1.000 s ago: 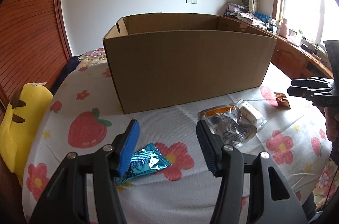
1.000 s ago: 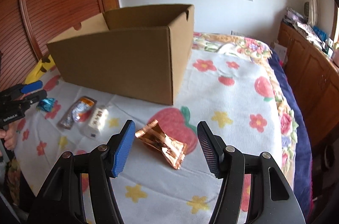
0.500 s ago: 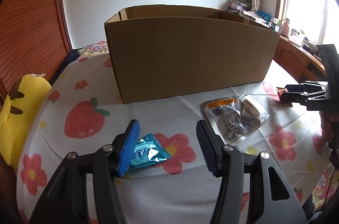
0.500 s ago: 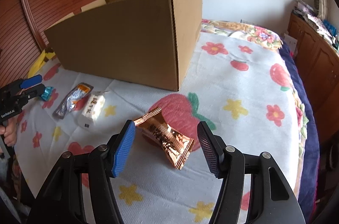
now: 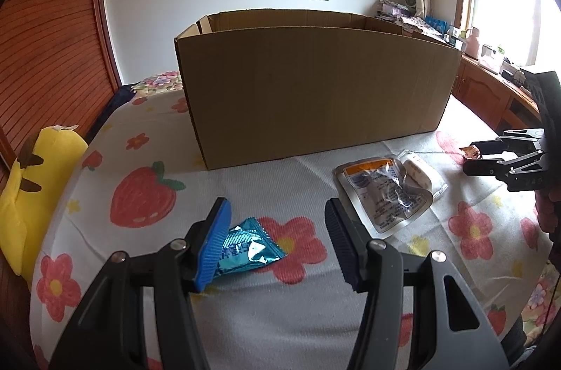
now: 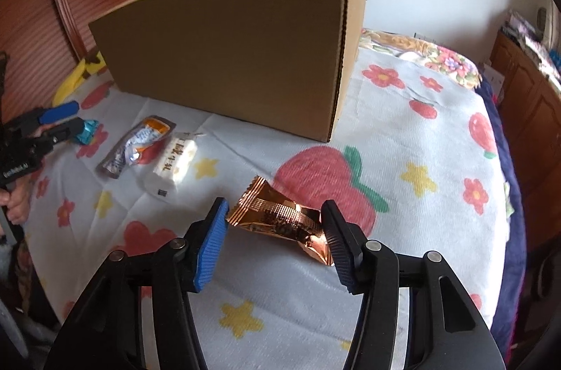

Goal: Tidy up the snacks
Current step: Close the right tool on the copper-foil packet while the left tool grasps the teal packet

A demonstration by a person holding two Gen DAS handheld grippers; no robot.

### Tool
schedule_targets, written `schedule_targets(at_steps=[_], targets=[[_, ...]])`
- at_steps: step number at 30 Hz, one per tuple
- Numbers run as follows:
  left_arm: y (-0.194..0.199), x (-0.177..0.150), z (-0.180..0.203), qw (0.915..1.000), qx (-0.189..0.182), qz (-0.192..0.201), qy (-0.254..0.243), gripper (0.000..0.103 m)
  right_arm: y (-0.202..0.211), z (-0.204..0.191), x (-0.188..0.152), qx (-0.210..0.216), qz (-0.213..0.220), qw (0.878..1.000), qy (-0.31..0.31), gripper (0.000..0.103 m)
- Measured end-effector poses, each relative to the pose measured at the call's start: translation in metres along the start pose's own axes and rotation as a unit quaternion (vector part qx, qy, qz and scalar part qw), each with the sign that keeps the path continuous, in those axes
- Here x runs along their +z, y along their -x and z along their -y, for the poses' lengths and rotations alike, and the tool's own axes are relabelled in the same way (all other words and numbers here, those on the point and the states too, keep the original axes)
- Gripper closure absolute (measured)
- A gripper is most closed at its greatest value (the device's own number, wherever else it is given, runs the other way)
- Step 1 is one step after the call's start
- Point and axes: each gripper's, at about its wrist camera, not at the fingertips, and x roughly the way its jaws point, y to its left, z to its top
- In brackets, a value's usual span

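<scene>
so we have a soft bedspread [image 6: 403,138], white and ribbed, printed with strawberries, flowers and stars, and on it a big plain cardboard box [image 5: 315,96] with matte brown walls and an open top. the snacks lie in front of it: a crinkly copper foil packet [image 6: 280,219] pinched at both ends, a clear-and-silver pouch [image 5: 385,191] with an orange band, a white wrapped bar [image 6: 173,159] beside that pouch, and a glossy teal foil sachet [image 5: 250,247] with sawtooth edges. a yellow plush toy [image 5: 28,191] sits at the bed's edge by the slatted wooden panel [image 5: 52,37]

our right gripper [image 6: 273,244] has its ribbed blue pads either side of the copper packet; the jaws are closing, the packet between them, its ends almost at both pads, though we cannot tell whether either pad touches it yet

our left gripper [image 5: 277,244] stands about half open over the bedspread; the teal sachet lies under its left pad and pokes into the gap, well short of the right pad, not gripped
</scene>
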Motion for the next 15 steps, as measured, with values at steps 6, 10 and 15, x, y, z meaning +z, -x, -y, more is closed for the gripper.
schedule_targets(at_steps=[6,10,15], targets=[[-0.0009,0.0008,-0.0017,1.0000,0.000,0.000,0.002,0.047,-0.0001,0.0018,-0.0028,0.003,-0.005,1.000,0.004,0.046],[-0.0008,0.0010,-0.0013,1.0000,0.000,0.001,0.003,0.047,-0.0007,0.0005,-0.0060,0.002,-0.009,1.000,0.016,0.044],[-0.0014,0.0012,-0.0018,1.0000,0.000,0.000,0.006,0.047,-0.0023,-0.0008,-0.0095,-0.008,-0.009,1.000,0.025,0.043]])
